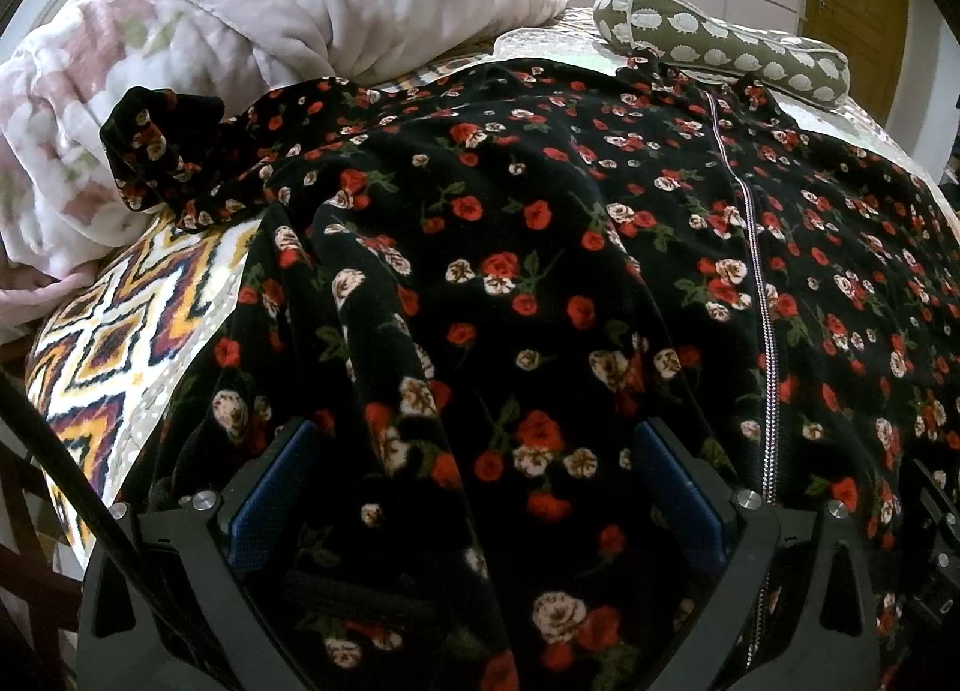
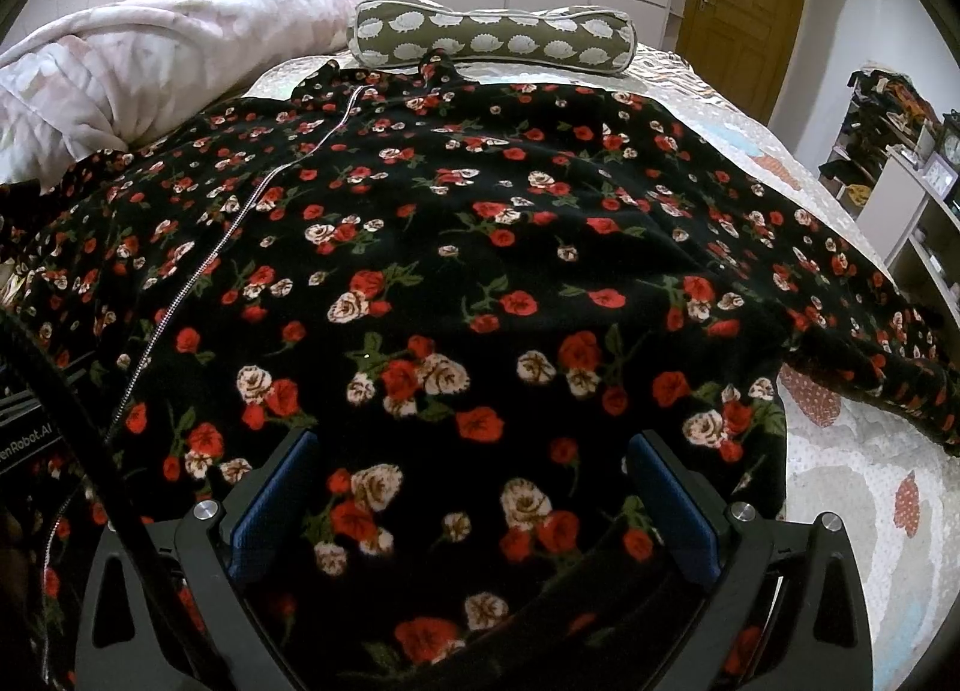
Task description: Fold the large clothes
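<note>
Folding not yet begun, judging by the layout: floral robe (image 2: 480, 247) lies spread flat, front up, across the bed (image 2: 840, 487), zipper (image 2: 198, 283) closed, sleeves out to both sides. Left gripper (image 1: 474, 487) and right gripper (image 2: 474, 487) hover at the hem, fingers spread, nothing pinched. Fabric: plush black velour, red and cream roses. Bolster pillow (image 2: 492, 37) near the collar; fluffy blanket (image 1: 240, 31) left.

One robe (image 2: 456, 247), one bolster (image 2: 492, 34) (two grippers (image 1: 474, 451))
</note>
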Tool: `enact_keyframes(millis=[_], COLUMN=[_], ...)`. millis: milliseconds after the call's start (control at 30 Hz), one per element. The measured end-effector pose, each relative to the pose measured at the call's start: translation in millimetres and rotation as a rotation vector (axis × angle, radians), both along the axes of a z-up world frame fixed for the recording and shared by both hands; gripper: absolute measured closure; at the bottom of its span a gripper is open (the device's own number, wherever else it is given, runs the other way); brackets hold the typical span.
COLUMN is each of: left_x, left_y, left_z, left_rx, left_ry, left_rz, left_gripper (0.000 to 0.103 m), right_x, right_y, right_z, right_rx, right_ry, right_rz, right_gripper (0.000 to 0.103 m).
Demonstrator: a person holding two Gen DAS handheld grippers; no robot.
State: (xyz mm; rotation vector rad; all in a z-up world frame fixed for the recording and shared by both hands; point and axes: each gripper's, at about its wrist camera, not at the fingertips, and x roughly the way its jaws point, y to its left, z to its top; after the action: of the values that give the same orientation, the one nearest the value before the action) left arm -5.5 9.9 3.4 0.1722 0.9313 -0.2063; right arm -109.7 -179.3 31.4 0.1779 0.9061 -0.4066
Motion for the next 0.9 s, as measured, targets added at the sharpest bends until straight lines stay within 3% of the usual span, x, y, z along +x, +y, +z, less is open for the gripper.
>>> enact_keyframes(millis=[900], left_x=[-4.3], left_y=[1.3], left_z=[-1.6], left_rx=[-0.022], left_ry=[-0.095], left_rz=[0.005], left_gripper=[0.000], right_x=[-0.4], right_y=[0.0], right_z=[-0.1], right_rx=[-0.003], right_ry=[0.000], right_rz=[-0.001], right_gripper=[0.000])
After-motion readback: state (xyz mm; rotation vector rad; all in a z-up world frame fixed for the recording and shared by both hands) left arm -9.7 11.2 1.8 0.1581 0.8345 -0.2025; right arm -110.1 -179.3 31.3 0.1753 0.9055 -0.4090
